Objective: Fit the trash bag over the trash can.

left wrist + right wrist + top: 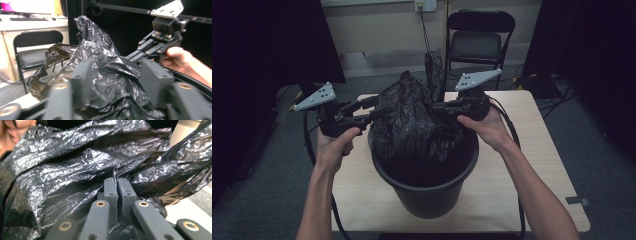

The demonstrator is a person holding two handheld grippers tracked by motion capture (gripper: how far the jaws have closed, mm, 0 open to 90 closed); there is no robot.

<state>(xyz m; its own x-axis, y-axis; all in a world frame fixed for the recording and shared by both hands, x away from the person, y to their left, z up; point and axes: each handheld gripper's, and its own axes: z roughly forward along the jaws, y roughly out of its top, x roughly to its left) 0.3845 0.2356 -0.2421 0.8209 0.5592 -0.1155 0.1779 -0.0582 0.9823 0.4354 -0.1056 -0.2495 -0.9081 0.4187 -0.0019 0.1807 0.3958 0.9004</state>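
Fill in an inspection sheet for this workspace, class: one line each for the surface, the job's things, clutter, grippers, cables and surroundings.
Surface: light wooden table, bare around the bin.
Job's things: black bin standing upright on the table; crumpled black bag bunched above its mouth, partly inside.
Clutter: nothing seen.
Grippers: left gripper has its jaws apart with bag plastic between them, pads not pressing; right gripper is pinched shut on a fold of the bag.
Cables: a black cable trails from each gripper over the table edge; more lie on the floor.
Surroundings: black folding chair behind the table, dark curtains either side.
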